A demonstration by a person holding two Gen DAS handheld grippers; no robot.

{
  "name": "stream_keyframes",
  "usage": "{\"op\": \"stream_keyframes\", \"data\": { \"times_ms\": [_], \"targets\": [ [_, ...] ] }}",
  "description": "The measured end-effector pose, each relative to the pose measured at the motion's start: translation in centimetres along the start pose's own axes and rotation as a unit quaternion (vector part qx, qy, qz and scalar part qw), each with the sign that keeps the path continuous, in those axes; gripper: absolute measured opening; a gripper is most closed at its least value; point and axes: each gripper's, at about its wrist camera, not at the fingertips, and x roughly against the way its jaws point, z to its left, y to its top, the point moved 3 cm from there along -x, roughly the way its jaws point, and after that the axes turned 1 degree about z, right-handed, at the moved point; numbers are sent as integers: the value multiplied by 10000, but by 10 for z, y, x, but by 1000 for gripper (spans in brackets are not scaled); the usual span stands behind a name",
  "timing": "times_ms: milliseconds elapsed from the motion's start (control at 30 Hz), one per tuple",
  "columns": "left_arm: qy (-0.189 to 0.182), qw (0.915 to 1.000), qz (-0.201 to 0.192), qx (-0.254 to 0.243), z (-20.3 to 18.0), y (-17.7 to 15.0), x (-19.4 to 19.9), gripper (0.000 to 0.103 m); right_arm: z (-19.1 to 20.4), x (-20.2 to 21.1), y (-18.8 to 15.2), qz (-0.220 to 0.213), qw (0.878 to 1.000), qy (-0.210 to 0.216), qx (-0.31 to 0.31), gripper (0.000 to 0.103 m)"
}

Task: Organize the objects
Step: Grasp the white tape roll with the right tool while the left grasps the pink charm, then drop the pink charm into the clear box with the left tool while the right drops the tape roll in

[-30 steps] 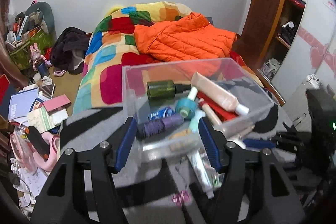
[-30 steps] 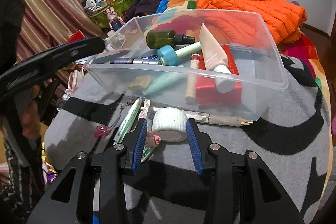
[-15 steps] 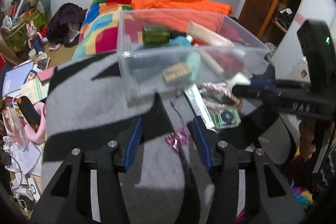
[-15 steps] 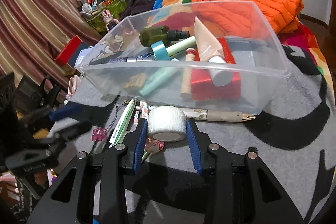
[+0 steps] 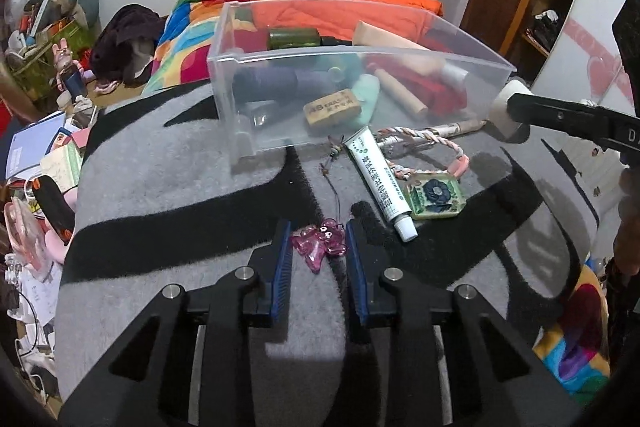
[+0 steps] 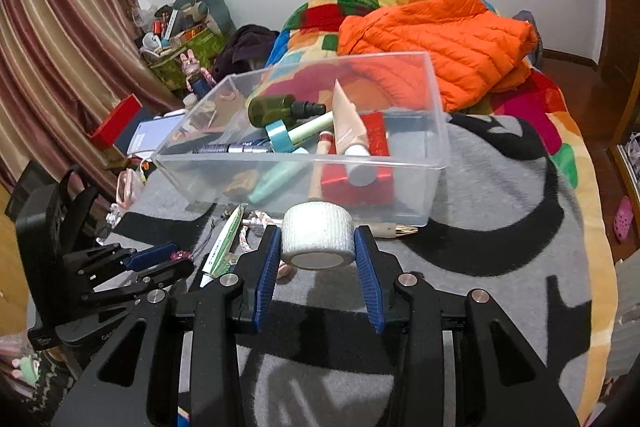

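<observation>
Between the right gripper [image 6: 316, 253] pads sits a white tape roll [image 6: 318, 241], clamped on both sides, raised just before the clear bin [image 6: 434, 167]; left gripper [image 5: 318, 253] is narrowly open around a pink charm [image 5: 320, 245] lying on the grey blanket [image 5: 160, 195]; ointment tube [image 5: 380, 179], braided cord [image 5: 424, 147] and square tag [image 5: 434, 195] lie nearby beside the bin.

Blanket [image 5: 168, 195]: grey, black stripes. Charm [image 5: 320, 245]: translucent pink. Tape roll [image 6: 318, 235]: white. Bin [image 6: 434, 183]: clear. Jacket [image 6: 440, 35]: orange. Quilt [image 5: 192, 23]: multicolour patches. Claw pads [image 6: 269, 267]: blue.
</observation>
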Motion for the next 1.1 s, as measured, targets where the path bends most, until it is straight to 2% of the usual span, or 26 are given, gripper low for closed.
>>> {"op": "stream_keyframes", "data": {
  "times_ms": [233, 467, 700, 867, 967, 1100],
  "targets": [
    [2, 9991, -436, -4, -4, 12, 35, 27, -5, 12, 2, -126, 9998, 38, -129, 34],
    [-146, 9942, -1065, -26, -8, 45, 80, 27, -8, 33, 14, -441, 9989, 55, -165, 34],
    [-155, 9883, -1516, -33, -7, 77, 107, 27, -7, 51, 34, -779, 9969, 63, -96, 34],
    [-205, 9847, -1733, -19, -9, 103, 113, 27, -1, 56, 53, -991, 9950, 96, -20, 34],
    [-317, 9845, -1723, -14, -14, 117, 106, 27, 2, 51, 65, -1011, 9946, 220, -24, 34],
    [-326, 9873, -1557, 53, -18, 133, 78, 27, 7, 32, 75, -883, 9958, 236, 9, 34]
  ]
}}
